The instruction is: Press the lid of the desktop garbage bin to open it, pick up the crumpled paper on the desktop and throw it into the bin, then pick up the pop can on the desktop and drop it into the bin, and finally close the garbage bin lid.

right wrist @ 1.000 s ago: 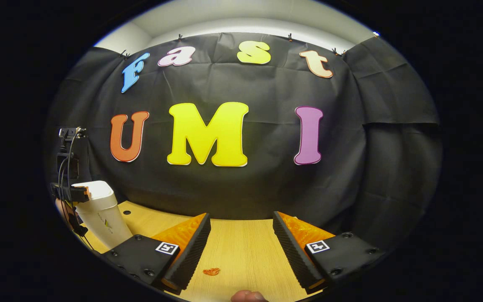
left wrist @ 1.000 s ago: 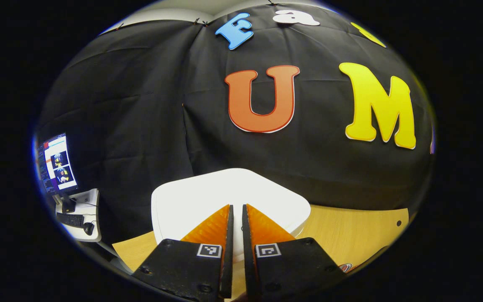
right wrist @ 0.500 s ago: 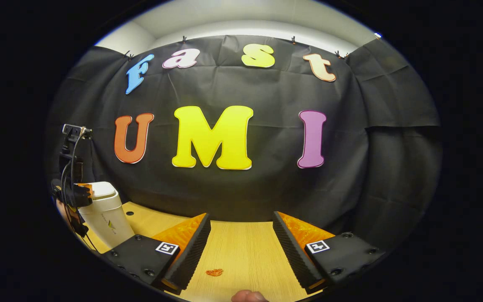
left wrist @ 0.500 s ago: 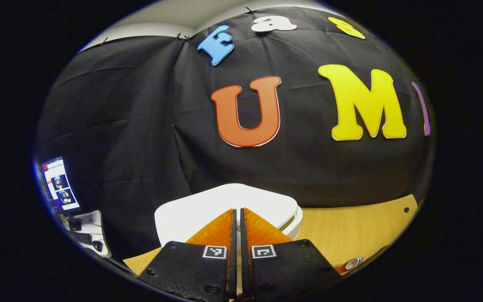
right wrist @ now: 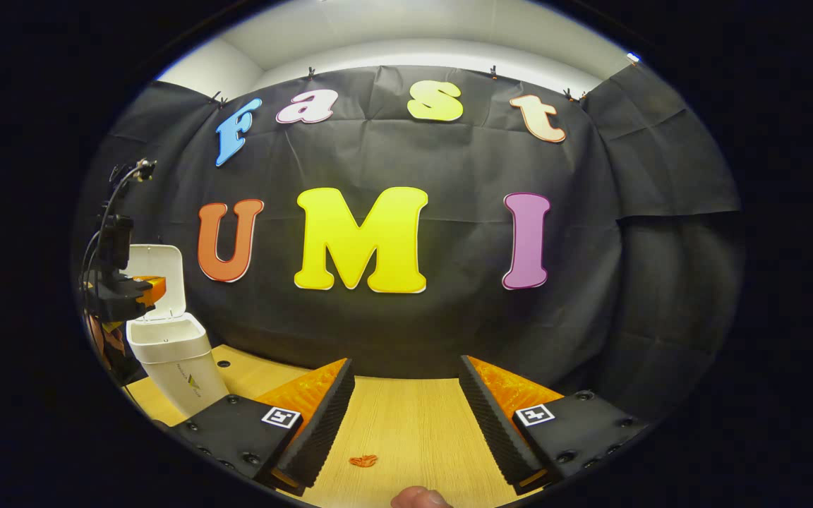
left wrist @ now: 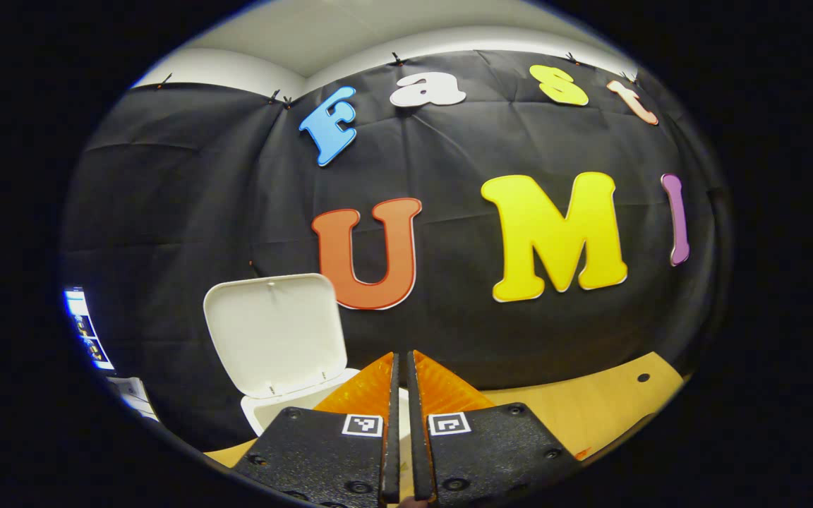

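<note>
Bin (right wrist: 175, 367) at far left of wooden surface (right wrist: 406, 423), lid (left wrist: 276, 331) flipped upright, open | left claw (left wrist: 401, 367) pressed together, empty, just above bin rim | right claw (right wrist: 406, 409) spread wide over bare surface, small orange scrap (right wrist: 363, 461) between its fingers

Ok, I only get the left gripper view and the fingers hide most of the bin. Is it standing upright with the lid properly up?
Observer: Yes. In the right gripper view the bin stands upright on the table, with its lid raised at the back.
Operator: Where is my gripper relative to it?
Observer: The left gripper seems to hang just above the open top, in front of the lid.
Operator: And the other one?
Observer: The right gripper is open over the table, with a small red scrap on the wood between its fingers.
</note>
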The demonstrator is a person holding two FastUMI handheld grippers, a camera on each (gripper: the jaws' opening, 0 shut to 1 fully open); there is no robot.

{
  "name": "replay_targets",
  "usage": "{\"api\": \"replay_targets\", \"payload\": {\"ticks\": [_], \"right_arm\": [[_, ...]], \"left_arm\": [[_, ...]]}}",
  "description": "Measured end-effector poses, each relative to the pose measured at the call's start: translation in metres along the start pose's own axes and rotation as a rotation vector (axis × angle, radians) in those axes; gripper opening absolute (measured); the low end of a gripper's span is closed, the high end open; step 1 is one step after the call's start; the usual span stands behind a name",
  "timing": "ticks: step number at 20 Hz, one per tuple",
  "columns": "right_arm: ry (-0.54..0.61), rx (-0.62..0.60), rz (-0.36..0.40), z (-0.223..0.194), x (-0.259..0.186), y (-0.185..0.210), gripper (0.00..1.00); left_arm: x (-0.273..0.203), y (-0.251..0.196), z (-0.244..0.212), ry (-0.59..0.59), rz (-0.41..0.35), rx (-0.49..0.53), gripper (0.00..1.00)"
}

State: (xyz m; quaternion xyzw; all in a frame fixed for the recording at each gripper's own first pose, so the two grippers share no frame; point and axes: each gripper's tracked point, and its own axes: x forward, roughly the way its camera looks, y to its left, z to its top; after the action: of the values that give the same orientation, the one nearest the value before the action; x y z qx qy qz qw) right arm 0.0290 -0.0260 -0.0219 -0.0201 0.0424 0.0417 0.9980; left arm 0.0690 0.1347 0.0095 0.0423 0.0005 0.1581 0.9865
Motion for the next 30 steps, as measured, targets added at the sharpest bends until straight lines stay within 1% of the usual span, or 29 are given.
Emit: {"api": "replay_targets", "payload": {"ticks": [2,3,4,5,6,8,10,11,12,15,16,17,18,19,22,23,24,30], "right_arm": [[-0.002,0.004,-0.006,0.000,-0.002,-0.006,0.93],[-0.003,0.006,-0.008,0.000,-0.004,-0.009,0.94],[-0.003,0.009,-0.013,0.000,-0.003,-0.012,0.94],[-0.004,0.015,-0.017,-0.001,-0.004,-0.017,0.94],[-0.004,0.021,-0.020,-0.001,-0.005,-0.019,0.94],[-0.005,0.020,-0.025,-0.003,-0.006,-0.024,0.94],[-0.003,0.012,-0.018,-0.006,-0.008,-0.027,0.94],[-0.002,0.006,-0.010,-0.007,-0.010,-0.027,0.94],[0.001,-0.004,-0.001,-0.011,-0.011,-0.028,0.94],[0.020,-0.023,0.024,-0.021,-0.014,-0.030,0.94],[0.033,-0.025,0.028,-0.028,-0.015,-0.032,0.94],[0.050,-0.026,0.033,-0.035,-0.015,-0.033,0.94],[0.067,-0.023,0.042,-0.044,-0.015,-0.032,0.94],[0.090,-0.015,0.049,-0.053,-0.013,-0.033,0.94],[0.171,-0.013,0.064,-0.090,-0.013,-0.035,0.94],[0.197,-0.011,0.072,-0.101,-0.013,-0.034,0.93],[0.222,-0.009,0.082,-0.113,-0.014,-0.033,0.94],[0.377,-0.004,0.166,-0.175,-0.007,-0.014,0.94]], "left_arm": [[-0.016,-0.025,0.012,-0.028,-0.081,-0.010,0.11],[-0.022,-0.039,0.014,-0.028,-0.121,-0.023,0.12],[-0.029,-0.051,0.011,-0.017,-0.154,-0.038,0.15],[-0.040,-0.061,0.006,0.008,-0.189,-0.052,0.12],[-0.048,-0.072,0.001,0.033,-0.215,-0.065,0.29],[-0.063,-0.091,-0.006,0.058,-0.265,-0.096,0.41],[-0.074,-0.099,-0.013,0.073,-0.285,-0.107,0.45],[-0.080,-0.100,-0.017,0.086,-0.279,-0.103,0.53],[-0.085,-0.104,-0.021,0.088,-0.288,-0.119,0.52],[-0.099,-0.113,-0.023,0.081,-0.311,-0.146,0.55],[-0.102,-0.113,-0.026,0.082,-0.308,-0.138,0.65],[-0.104,-0.113,-0.026,0.078,-0.301,-0.135,0.83],[-0.107,-0.114,-0.028,0.075,-0.303,-0.135,0.88],[-0.110,-0.116,-0.029,0.071,-0.313,-0.135,0.90],[-0.116,-0.122,-0.029,0.062,-0.329,-0.094,0.94],[-0.118,-0.121,-0.031,0.061,-0.329,-0.082,0.96],[-0.120,-0.123,-0.032,0.063,-0.334,-0.078,0.96],[-0.134,-0.122,-0.048,0.128,-0.335,-0.078,0.97]]}}
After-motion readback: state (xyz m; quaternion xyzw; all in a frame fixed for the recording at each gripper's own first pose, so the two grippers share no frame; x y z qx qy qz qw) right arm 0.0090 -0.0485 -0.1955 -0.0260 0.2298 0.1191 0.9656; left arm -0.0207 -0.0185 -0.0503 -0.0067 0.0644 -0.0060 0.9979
